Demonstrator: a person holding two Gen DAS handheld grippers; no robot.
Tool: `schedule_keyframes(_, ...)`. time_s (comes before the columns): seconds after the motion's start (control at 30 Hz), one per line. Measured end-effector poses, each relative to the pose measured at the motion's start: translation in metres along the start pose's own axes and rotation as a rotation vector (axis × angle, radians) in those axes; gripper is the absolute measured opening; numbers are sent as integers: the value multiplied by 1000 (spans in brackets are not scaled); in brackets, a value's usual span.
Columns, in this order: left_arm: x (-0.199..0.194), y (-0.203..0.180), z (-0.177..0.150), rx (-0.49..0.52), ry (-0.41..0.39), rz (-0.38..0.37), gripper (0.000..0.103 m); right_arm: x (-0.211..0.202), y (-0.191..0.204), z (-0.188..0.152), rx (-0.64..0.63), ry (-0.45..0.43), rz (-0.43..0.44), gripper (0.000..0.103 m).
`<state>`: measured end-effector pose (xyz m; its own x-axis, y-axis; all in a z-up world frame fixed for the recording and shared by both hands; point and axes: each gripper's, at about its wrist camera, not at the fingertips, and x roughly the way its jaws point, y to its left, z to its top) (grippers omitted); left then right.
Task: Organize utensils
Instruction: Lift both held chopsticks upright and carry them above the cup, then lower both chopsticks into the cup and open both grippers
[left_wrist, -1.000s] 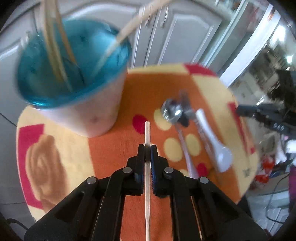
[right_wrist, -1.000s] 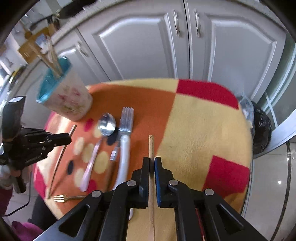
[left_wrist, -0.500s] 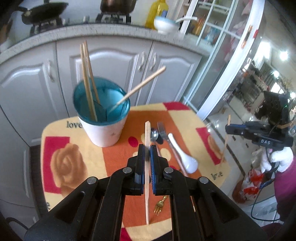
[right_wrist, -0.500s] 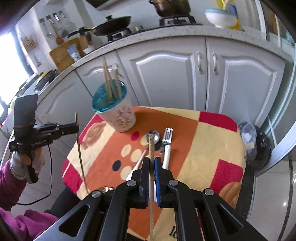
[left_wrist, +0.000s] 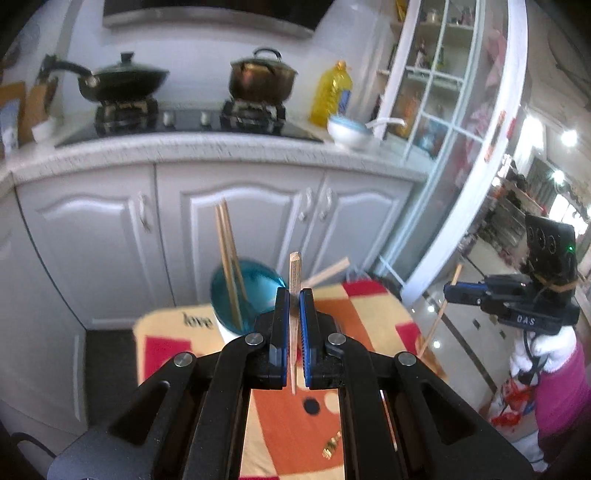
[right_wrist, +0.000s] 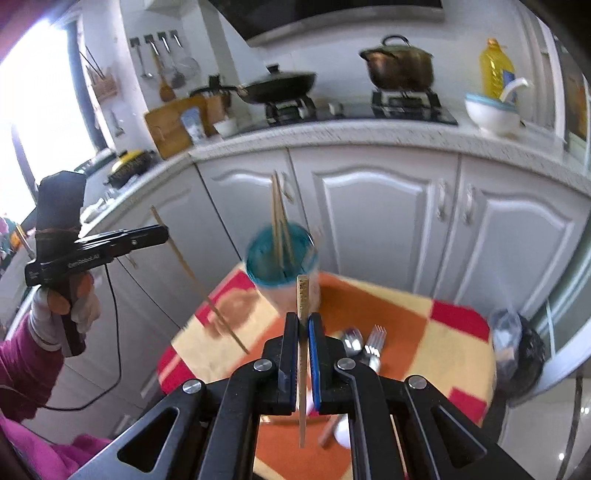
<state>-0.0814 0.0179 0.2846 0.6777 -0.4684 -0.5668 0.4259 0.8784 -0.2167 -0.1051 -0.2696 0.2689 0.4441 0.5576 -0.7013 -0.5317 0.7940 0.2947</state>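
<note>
My left gripper (left_wrist: 294, 295) is shut on a wooden chopstick (left_wrist: 294, 273) and holds it high above the table. It shows in the right wrist view (right_wrist: 162, 234) at the left with its chopstick (right_wrist: 195, 280) slanting down. My right gripper (right_wrist: 303, 321) is shut on a second chopstick (right_wrist: 302, 299). It shows in the left wrist view (left_wrist: 448, 290) at the right. The blue-rimmed cup (right_wrist: 280, 258) holds several chopsticks (right_wrist: 279, 218) at the table's back. A spoon (right_wrist: 352, 338) and a fork (right_wrist: 375, 338) lie on the cloth.
The small table has an orange, yellow and red cloth (right_wrist: 406, 321). White cabinets (right_wrist: 369, 221) stand behind it, with a stove, wok and pot on the counter. A dark bag (right_wrist: 521, 343) sits on the floor at the right. A small gold fork (left_wrist: 330, 445) lies near the front edge.
Both grippers have lifted up and tilted back with their chopsticks, so the views went from looking down at the table to facing the counter.
</note>
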Motion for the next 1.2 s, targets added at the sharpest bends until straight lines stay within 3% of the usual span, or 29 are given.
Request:
schedule_keyframes(0.33, 7, 18, 71, 28, -86, 111, 4, 16, 32, 106, -44, -144, 69, 5)
schedule_keyframes(0.63, 60, 37, 72, 36, -37, 171, 4, 84, 30, 179, -40, -190, -26, 5)
schedule_keyframes(0.87, 98, 48, 51, 19, 28, 188, 4, 145, 17, 173, -7, -151, -105, 5)
schedule_keyframes(1.2, 122, 47, 29, 12, 74, 200, 4, 186, 14, 146, -8, -49, -106, 5)
